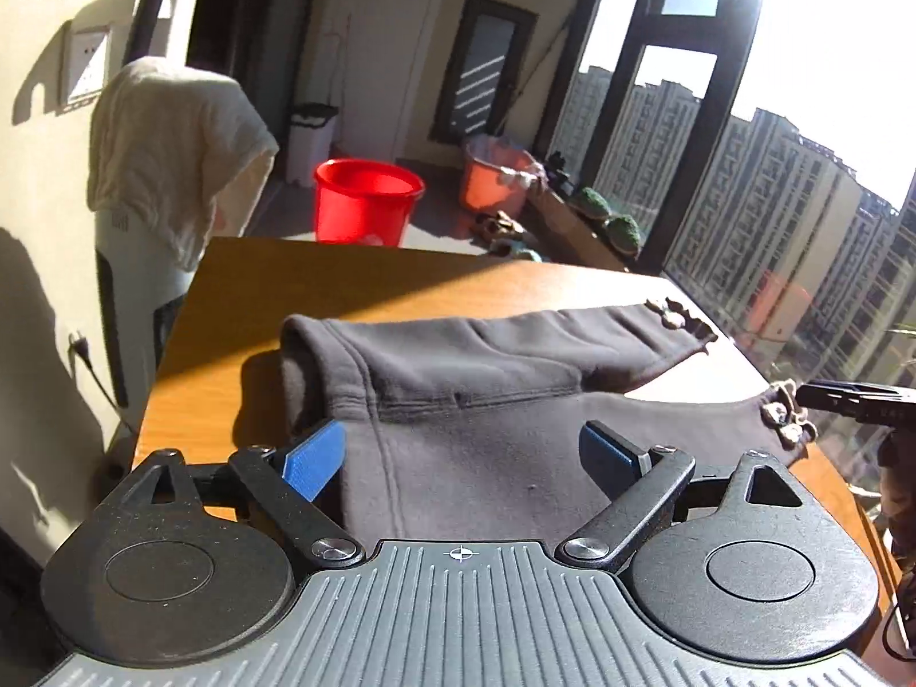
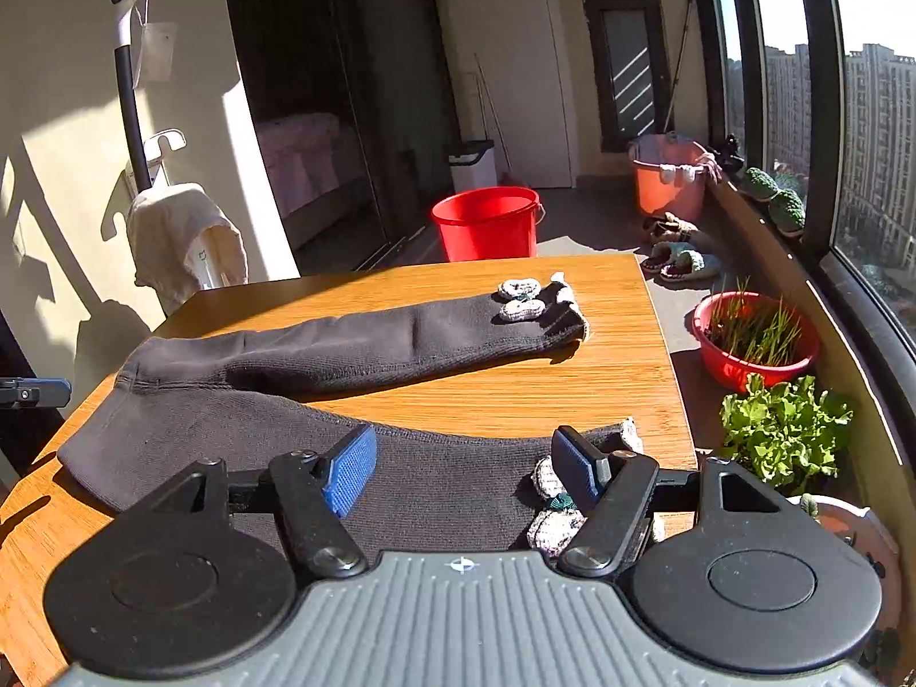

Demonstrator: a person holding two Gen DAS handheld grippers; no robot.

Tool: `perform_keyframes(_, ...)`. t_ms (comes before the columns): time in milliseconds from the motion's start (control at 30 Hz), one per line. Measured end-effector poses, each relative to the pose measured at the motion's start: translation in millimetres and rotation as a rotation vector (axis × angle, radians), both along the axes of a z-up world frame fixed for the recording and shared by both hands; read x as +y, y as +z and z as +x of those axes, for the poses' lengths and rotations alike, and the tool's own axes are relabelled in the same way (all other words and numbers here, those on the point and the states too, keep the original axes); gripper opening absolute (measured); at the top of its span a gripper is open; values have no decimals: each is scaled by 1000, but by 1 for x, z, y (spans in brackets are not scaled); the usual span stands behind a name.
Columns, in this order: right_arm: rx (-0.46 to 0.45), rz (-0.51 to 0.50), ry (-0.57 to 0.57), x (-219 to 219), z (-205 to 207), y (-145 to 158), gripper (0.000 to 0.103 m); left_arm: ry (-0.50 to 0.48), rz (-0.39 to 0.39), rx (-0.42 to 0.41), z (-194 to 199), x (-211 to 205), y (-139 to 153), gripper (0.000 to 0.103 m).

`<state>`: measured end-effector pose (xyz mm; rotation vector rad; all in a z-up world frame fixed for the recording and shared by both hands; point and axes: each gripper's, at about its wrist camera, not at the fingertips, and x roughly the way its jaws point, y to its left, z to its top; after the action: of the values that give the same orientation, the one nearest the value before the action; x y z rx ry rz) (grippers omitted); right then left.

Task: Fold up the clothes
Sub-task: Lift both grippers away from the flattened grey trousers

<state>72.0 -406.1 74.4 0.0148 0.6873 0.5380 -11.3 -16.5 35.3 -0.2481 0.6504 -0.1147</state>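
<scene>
A pair of dark grey trousers (image 2: 320,355) is lying flat on the wooden table (image 2: 624,378), its waistband toward the left edge and its two legs reaching toward the window side. The far leg is stretching across the middle of the tabletop, its cuff with pale crocheted trim (image 2: 521,300) stopping short of the right edge, with bare wood showing beyond it and between the two legs. The near leg is running along the front edge. The right gripper (image 2: 464,469) is hovering over that near leg, its blue pads spread wide with nothing between them, and the near cuff's trim (image 2: 552,521) is lying just under the right finger. The left gripper (image 1: 464,458) is hanging over the waistband end (image 1: 343,378), jaws likewise wide apart and empty. The far half of the table is sitting bare in sunlight; a red bucket (image 2: 486,223) is standing on the floor behind the far edge.
</scene>
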Motion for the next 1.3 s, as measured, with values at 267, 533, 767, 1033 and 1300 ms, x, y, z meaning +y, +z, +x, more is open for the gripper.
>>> perform_keyframes(267, 24, -58, 32, 32, 16, -35, 74, 8, 70, 57, 44, -8, -36, 93)
perform_keyframes(533, -42, -106, -5, 71, 61, -36, 75, 47, 209, 10, 107, 5, -45, 95)
perform_keyframes(767, -64, -70, -76, 54, 50, -33, 95, 75, 235, -28, 102, -3, -42, 101)
perform_keyframes(1033, 14, 29, -141, 45, 10, -34, 103, 169, 222, -17, 57, -36, -41, 103)
perform_keyframes(1300, 19, -129, -187, 75, -30, -34, 103, 253, 276, 91, 31, -85, -46, 103)
